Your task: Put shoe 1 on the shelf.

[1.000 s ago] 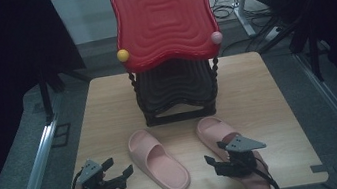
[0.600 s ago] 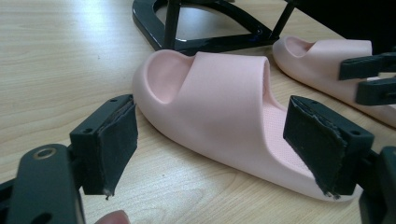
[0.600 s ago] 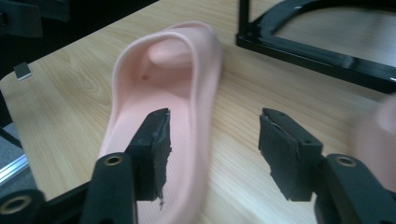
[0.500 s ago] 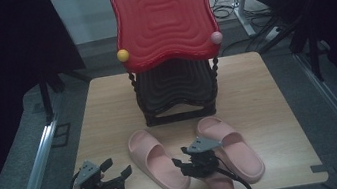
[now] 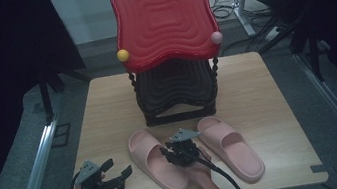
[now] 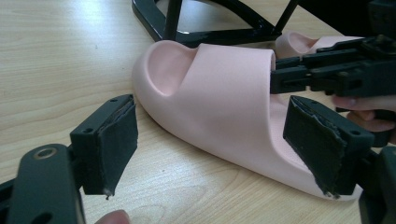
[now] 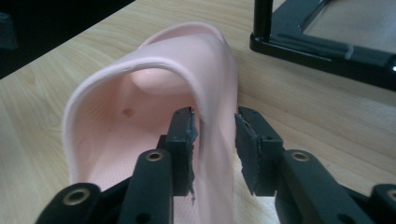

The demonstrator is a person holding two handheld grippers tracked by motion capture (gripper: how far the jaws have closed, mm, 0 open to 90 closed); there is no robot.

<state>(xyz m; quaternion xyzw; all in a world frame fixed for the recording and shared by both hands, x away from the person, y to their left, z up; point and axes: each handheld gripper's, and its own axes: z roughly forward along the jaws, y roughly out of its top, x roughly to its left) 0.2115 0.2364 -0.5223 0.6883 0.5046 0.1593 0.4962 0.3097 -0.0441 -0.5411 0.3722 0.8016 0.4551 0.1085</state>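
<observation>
Two pink slippers lie side by side near the table's front edge. My right gripper [image 5: 171,154] [image 7: 215,126] sits at the left slipper [image 5: 155,170] [image 7: 154,79] [image 6: 224,93]. Its jaws straddle the right side wall of the strap, one pad inside, one outside. They have just been closing and stand close to the wall without visibly squeezing it. The right slipper [image 5: 232,148] [image 6: 299,42] lies free beside that hand. My left gripper [image 5: 118,167] [image 6: 215,140] rests open at the front left, pointing at the left slipper from a short way off, nothing between its pads.
Behind the slippers a black frame [image 5: 176,93] [image 6: 187,32] [image 7: 322,46] carries a red wavy panel [image 5: 162,14] with a yellow ball [image 5: 122,55] and a pink ball [image 5: 216,37]. The wooden table [image 5: 108,108] has bare surface at both sides.
My right gripper has moved left from the right slipper to the left slipper's strap, and its jaws have narrowed around the strap wall. The left gripper has stayed put.
</observation>
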